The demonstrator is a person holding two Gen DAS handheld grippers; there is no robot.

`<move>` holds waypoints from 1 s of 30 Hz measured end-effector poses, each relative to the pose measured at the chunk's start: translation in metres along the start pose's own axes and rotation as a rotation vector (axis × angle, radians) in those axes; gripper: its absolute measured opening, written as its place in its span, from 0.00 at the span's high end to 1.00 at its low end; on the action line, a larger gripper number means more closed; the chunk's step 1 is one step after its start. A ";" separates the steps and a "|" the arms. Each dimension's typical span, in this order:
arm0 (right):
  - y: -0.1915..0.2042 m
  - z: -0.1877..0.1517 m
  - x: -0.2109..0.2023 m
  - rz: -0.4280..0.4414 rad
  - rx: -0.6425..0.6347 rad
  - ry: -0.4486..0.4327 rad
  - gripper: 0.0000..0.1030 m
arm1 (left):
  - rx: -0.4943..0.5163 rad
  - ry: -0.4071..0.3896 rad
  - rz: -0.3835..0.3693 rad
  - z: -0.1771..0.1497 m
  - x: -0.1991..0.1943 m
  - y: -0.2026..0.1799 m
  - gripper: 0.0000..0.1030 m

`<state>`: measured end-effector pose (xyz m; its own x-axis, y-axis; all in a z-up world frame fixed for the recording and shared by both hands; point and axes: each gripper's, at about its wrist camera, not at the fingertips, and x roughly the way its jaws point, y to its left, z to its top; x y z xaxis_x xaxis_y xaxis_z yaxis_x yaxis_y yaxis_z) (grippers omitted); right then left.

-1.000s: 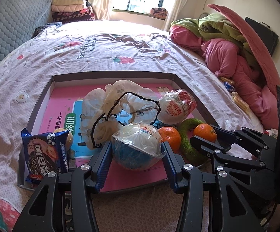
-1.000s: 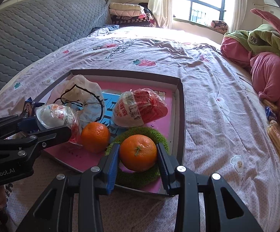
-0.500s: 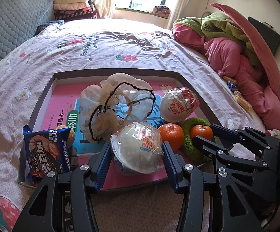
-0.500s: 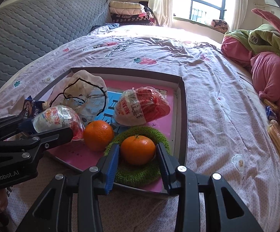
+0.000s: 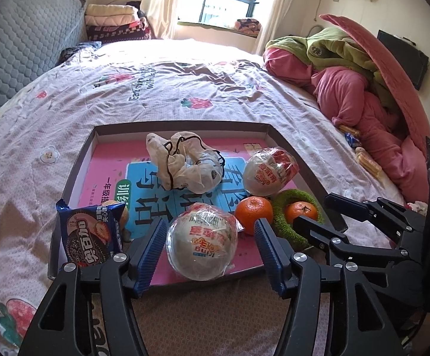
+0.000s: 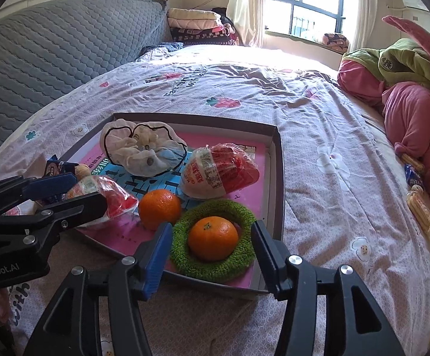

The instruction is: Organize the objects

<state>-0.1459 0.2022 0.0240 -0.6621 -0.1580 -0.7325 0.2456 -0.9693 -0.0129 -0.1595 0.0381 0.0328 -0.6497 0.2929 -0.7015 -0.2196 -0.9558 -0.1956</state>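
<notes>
A shallow box tray [image 5: 81,160] [image 6: 277,160] lies on the bed. My left gripper [image 5: 207,247] is open, its fingers apart from a wrapped white ball snack [image 5: 202,244] resting in the tray's near edge. My right gripper [image 6: 212,255] is open around an orange [image 6: 213,238] that sits inside a green knitted ring [image 6: 182,255] in the tray's near right corner. A second orange [image 6: 160,208] [image 5: 253,214], a red-and-white wrapped snack [image 6: 218,172] [image 5: 270,172], a crumpled cloth bag [image 5: 182,163] and a blue biscuit packet [image 5: 90,238] are also in the tray.
The bed sheet [image 5: 155,89] spreads beyond the tray. Pink and green bedding [image 5: 363,89] is piled at the right. A grey quilted headboard [image 6: 51,53] stands on the left. Small snack packets [image 6: 417,190] lie by the pink bedding.
Both grippers opened and drew back. The left let go of the wrapped ball snack in the tray; the right let go of the orange inside the green ring.
</notes>
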 end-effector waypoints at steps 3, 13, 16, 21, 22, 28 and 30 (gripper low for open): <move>0.001 0.000 -0.002 -0.001 0.001 -0.006 0.47 | -0.001 -0.002 0.007 -0.001 -0.002 0.002 0.38; 0.005 0.002 -0.005 -0.003 0.003 -0.021 0.46 | -0.020 -0.017 0.019 0.002 -0.008 0.010 0.33; 0.005 0.003 -0.009 -0.002 0.013 -0.035 0.44 | -0.024 -0.031 0.029 0.003 -0.012 0.010 0.30; 0.005 0.006 -0.020 -0.001 0.023 -0.077 0.40 | -0.022 -0.057 0.054 0.003 -0.020 0.009 0.27; 0.005 0.006 -0.022 0.001 0.024 -0.085 0.39 | -0.018 -0.065 0.068 0.002 -0.022 0.009 0.27; 0.009 0.009 -0.036 0.008 0.028 -0.133 0.32 | -0.028 -0.120 0.117 0.002 -0.040 0.010 0.25; 0.011 0.009 -0.039 0.009 0.029 -0.149 0.31 | -0.031 -0.129 0.130 0.001 -0.044 0.012 0.25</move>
<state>-0.1235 0.1965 0.0585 -0.7582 -0.1904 -0.6236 0.2329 -0.9724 0.0138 -0.1343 0.0142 0.0618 -0.7594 0.1660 -0.6290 -0.1064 -0.9856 -0.1317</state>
